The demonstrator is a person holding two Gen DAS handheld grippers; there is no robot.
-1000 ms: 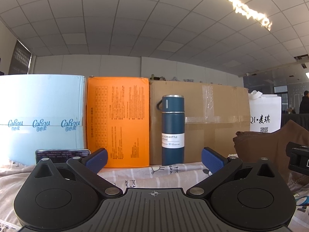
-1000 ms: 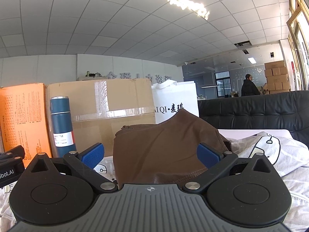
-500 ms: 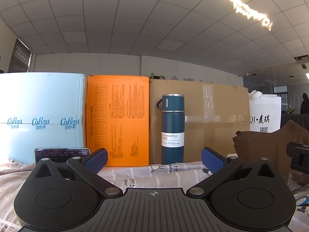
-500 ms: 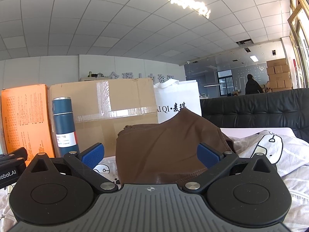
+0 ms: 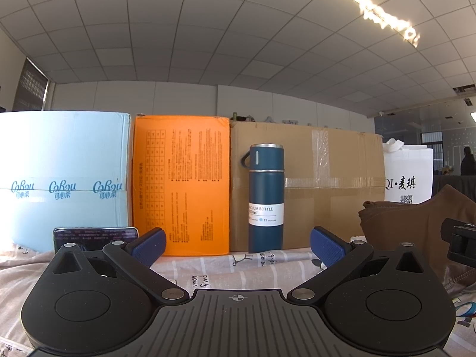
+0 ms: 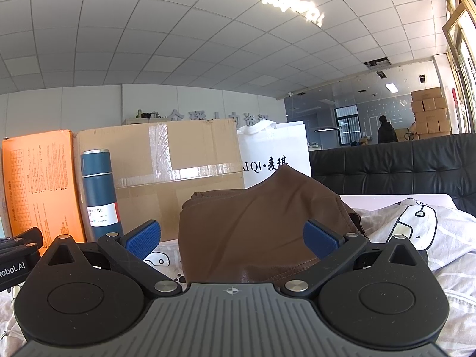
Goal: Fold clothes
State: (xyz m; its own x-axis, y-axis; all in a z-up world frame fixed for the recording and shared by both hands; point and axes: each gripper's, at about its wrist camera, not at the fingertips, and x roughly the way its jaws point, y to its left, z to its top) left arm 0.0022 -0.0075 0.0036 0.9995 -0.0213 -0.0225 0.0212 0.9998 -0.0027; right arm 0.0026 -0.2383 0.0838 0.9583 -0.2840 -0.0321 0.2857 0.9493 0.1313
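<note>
A brown garment (image 6: 255,223) lies heaped on the printed bedsheet (image 6: 416,238), straight ahead of my right gripper (image 6: 232,235). That gripper is open, and its blue pads flank the heap without touching it. In the left wrist view the same brown garment (image 5: 416,220) shows at the right edge. My left gripper (image 5: 238,242) is open too, low over the striped sheet (image 5: 226,267), with nothing between its fingers. The other gripper's black body (image 5: 459,244) pokes in at the right.
Along the back stand a light blue box (image 5: 62,178), an orange box (image 5: 181,184), a taped cardboard box (image 5: 327,184) and a white bag (image 5: 407,175). A blue vacuum bottle (image 5: 265,199) stands before the cardboard. A phone (image 5: 95,235) leans left. A black sofa (image 6: 401,166) lies right.
The right wrist view has shifted slightly, so the garment and boxes sit a bit further right. The left wrist view is almost unchanged. Both grippers stay open.
</note>
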